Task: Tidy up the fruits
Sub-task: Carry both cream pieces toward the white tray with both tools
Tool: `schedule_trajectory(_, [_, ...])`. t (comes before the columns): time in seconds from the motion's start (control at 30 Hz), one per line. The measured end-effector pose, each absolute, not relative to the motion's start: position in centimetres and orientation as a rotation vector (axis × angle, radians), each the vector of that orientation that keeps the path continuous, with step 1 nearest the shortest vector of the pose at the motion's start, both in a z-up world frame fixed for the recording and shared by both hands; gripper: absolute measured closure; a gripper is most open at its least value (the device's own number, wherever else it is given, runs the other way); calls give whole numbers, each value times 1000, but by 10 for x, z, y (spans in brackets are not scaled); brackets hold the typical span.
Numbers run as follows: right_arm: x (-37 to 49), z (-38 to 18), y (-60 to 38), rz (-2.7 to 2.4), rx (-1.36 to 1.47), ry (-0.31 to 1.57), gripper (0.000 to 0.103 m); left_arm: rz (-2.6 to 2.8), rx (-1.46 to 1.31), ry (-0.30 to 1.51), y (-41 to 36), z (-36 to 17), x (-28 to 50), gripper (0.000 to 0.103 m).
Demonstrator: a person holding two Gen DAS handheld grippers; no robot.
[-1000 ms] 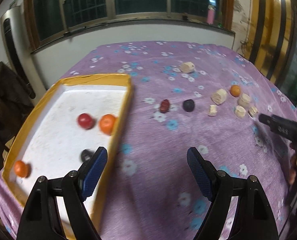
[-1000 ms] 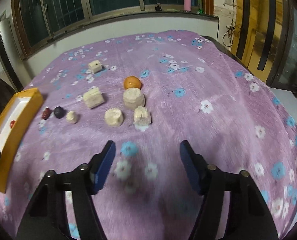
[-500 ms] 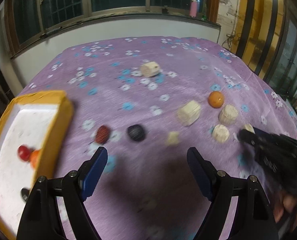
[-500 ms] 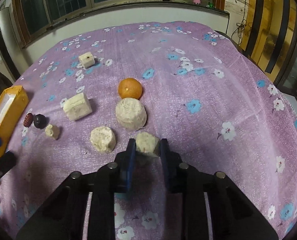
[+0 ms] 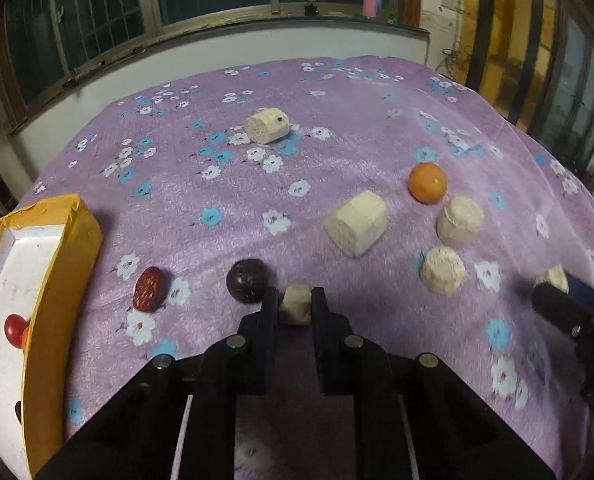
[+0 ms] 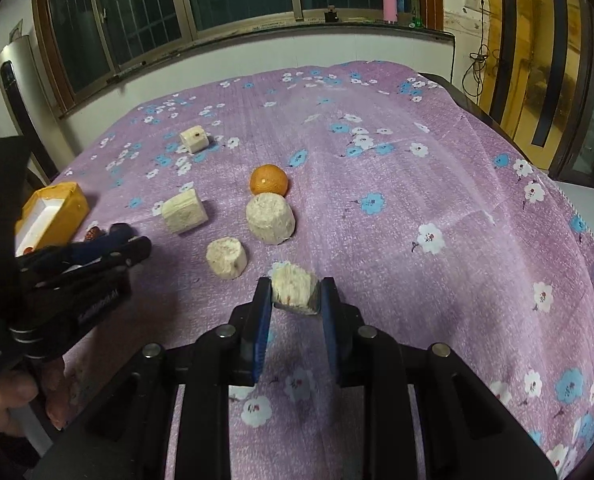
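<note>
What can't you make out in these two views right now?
- Tray: left wrist view, cut off by the left edge, so not all of its fruit shows.
- Right gripper: left wrist view, cut off at the right edge; its held piece barely peeks out.
- Dark fruit and red fruit: right wrist view, mostly hidden behind the left gripper.
- Left gripper's small chunk: half covered by its pads.
</note>
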State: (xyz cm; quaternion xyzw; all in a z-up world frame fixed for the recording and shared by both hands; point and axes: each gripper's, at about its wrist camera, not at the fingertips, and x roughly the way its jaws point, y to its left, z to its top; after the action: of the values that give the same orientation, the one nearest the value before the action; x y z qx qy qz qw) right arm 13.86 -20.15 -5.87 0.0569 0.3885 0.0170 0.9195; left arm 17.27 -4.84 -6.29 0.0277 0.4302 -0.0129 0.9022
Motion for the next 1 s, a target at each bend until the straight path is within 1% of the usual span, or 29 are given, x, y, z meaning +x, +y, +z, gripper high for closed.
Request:
schedule_trajectory(0.1, [131,-54,-198,46,119,785,77,-49,32,887,-39,-59,156,89])
schedule_trajectory(0.4, [86,-40,-186,73,141,734,77,-120,-88,793,5,-29,77,89])
schedule_trajectory(0.6, [54,-30,-158,109,114,696,77,-149,-130,752,25,-24,43,89])
schedule_trajectory(0.73, [41,-31,-148,116,120,693,77,-155,-128,757,28,-26,37,89])
schedule_trajectory(1.0, [36,-30,-147,105,121,694,77,-185,-68,748,10,-25,61,89])
